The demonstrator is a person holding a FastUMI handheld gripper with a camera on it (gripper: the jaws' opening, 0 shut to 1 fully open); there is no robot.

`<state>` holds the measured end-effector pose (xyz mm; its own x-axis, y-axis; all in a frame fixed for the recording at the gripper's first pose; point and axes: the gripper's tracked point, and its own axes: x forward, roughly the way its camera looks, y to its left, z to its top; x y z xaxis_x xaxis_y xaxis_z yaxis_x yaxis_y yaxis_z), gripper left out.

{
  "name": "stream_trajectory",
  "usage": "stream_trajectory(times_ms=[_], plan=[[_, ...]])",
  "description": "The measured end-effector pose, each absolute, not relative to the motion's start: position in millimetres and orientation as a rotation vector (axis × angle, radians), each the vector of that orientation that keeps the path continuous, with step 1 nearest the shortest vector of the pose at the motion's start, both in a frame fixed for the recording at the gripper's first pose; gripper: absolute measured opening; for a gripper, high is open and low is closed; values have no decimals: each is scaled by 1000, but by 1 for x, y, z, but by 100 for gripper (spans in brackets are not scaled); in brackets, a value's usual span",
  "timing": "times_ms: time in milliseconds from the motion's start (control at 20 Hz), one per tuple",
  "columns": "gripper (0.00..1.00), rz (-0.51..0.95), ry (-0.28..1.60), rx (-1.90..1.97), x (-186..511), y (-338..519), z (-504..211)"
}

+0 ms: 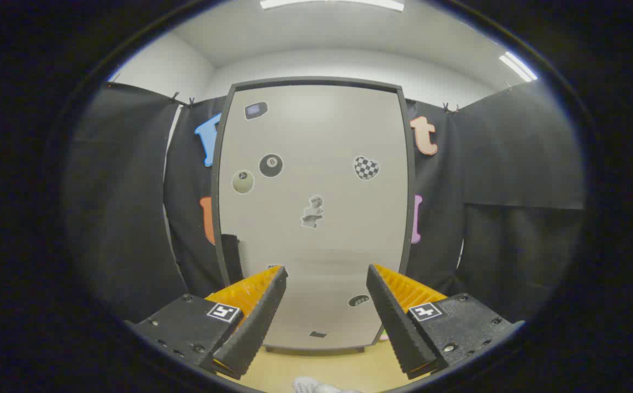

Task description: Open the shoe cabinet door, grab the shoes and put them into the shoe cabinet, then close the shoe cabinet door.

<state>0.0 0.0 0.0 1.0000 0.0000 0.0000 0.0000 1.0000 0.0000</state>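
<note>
Booth background: black cloth walls on both sides, white ceiling with strip lights above, pale wooden floor below. Gripper view: the shoe cabinet stands straight ahead against the back cloth, its light door in a dark frame, closed as far as I can tell, and covered with stickers — a billiard-ball sticker, a checkered heart sticker and a few smaller ones. The claw is spread wide, holding nothing, its fingers aimed at the lower half of the door and apart from it. A bit of a white shoe shows on the floor just below and between the fingers, mostly cut off, so I can't tell how it lies or whether its pair is beside it. Judgement: the task is at the start, with the door to open first. Risks: I can't make out a clear handle. There is a dark patch at the lower left edge of the door, but I can't tell whether it's a grip or a gap, so the claw may close on flat panel and slip off. Pulling from the wrong side would load the hinge and could rock the cabinet. The shoe lies close in front of the door — a swinging door could hit or push it, and a low approach could knock it away.
</note>
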Motion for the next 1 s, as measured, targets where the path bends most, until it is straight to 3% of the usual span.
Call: stream_trajectory(times_ms=[1000], plan=[[97, 29, 2, -23, 17, 24, -3]])
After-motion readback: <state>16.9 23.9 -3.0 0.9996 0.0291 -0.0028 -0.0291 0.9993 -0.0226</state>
